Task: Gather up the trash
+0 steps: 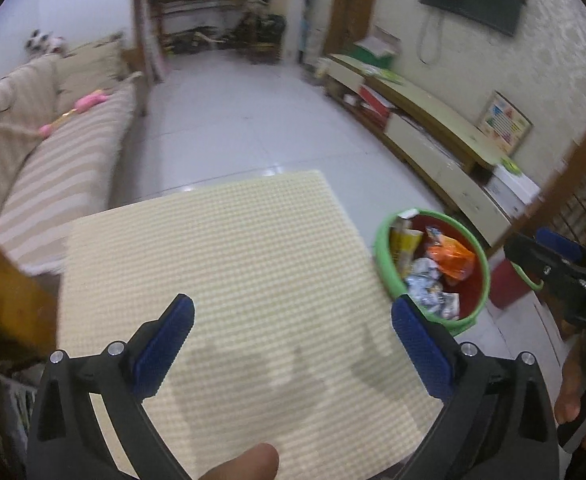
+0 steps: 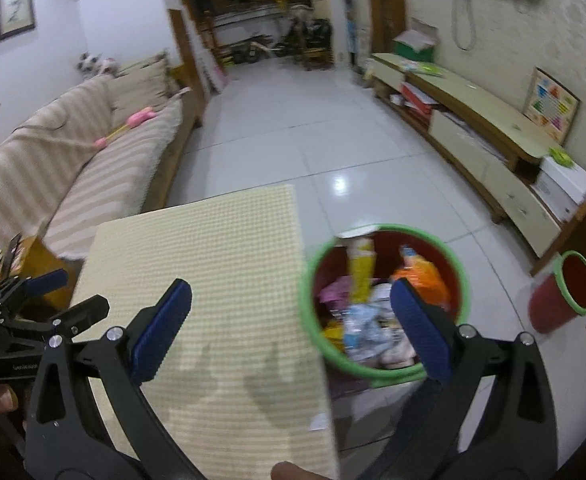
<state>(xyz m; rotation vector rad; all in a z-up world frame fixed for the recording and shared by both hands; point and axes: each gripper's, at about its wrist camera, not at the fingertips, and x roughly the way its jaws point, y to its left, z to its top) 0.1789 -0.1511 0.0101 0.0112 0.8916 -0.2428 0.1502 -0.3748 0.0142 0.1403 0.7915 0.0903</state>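
Currently both tongs stand spread wide with nothing between their pads. Left tongs [image 1: 293, 318] and right tongs [image 2: 291, 302]: black rigid frames, two blue pads each, finely ribbed. Both hover over the desk [image 1: 229, 248], a square surface covered in a cream, regularly bumped mat.

Trash bins, count two. Bin 1, the trash bin [image 2: 385, 304]: round, red inside, green rim, on the white tiled floor just beside the desk's right edge. It holds crumpled wrappers: one orange wrapper [image 2: 425, 280], one yellow packet [image 2: 360, 276], several pale blue and white pieces, a pink scrap; exact number not resolvable, view blurred. Bin 2, the second bin [image 2: 561, 300]: same colours, tilted, farther right, contents not visible.

Striped beige sofa [image 2: 93, 168] at left, partly cut off.
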